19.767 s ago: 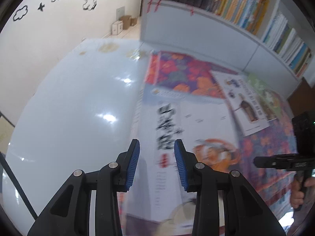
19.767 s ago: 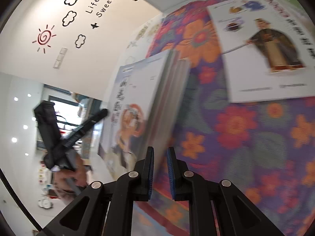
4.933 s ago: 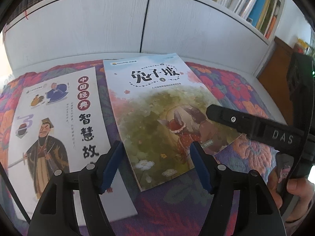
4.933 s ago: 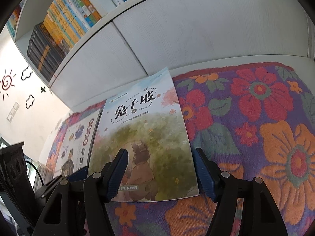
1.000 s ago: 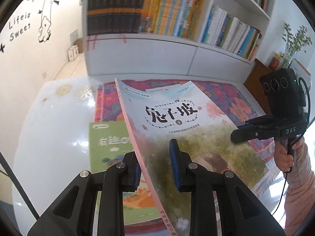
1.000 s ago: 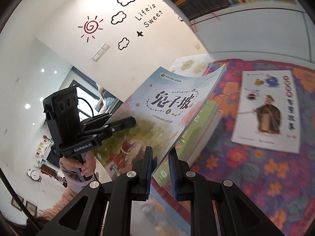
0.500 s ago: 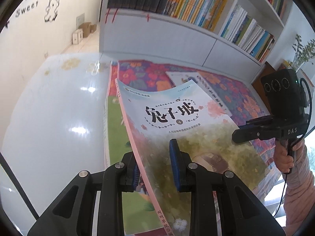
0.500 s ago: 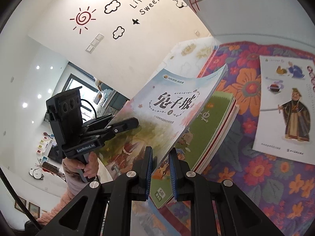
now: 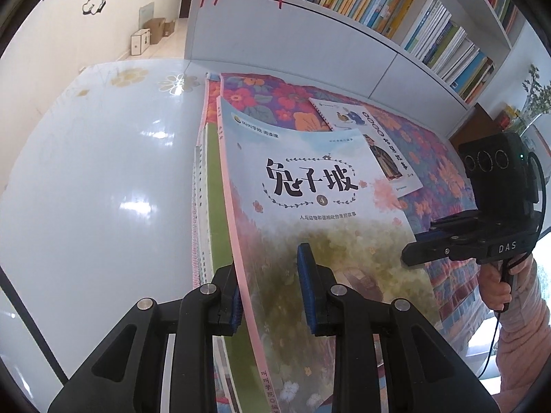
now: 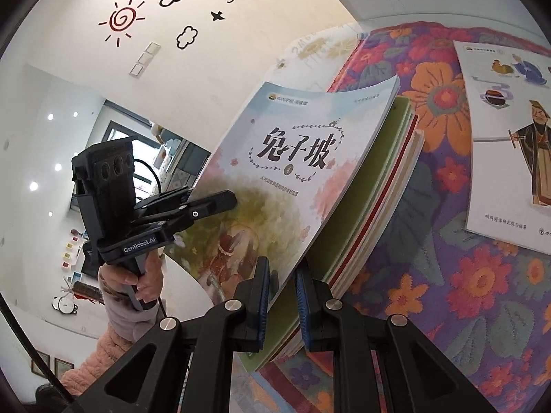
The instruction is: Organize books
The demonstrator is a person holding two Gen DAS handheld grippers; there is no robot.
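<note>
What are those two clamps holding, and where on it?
One book: left gripper pinches its pink spine edge, right gripper its opposite page edge.

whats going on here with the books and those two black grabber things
A person holds a gripper in each hand and carries one pale blue picture book between them. The left gripper clamps its pink spine edge; the right gripper clamps the opposite edge. The book hangs tilted just over a stack of books with a green cover on top, at the edge of a flowered cloth. Another book with a robed figure lies flat on the cloth.
</note>
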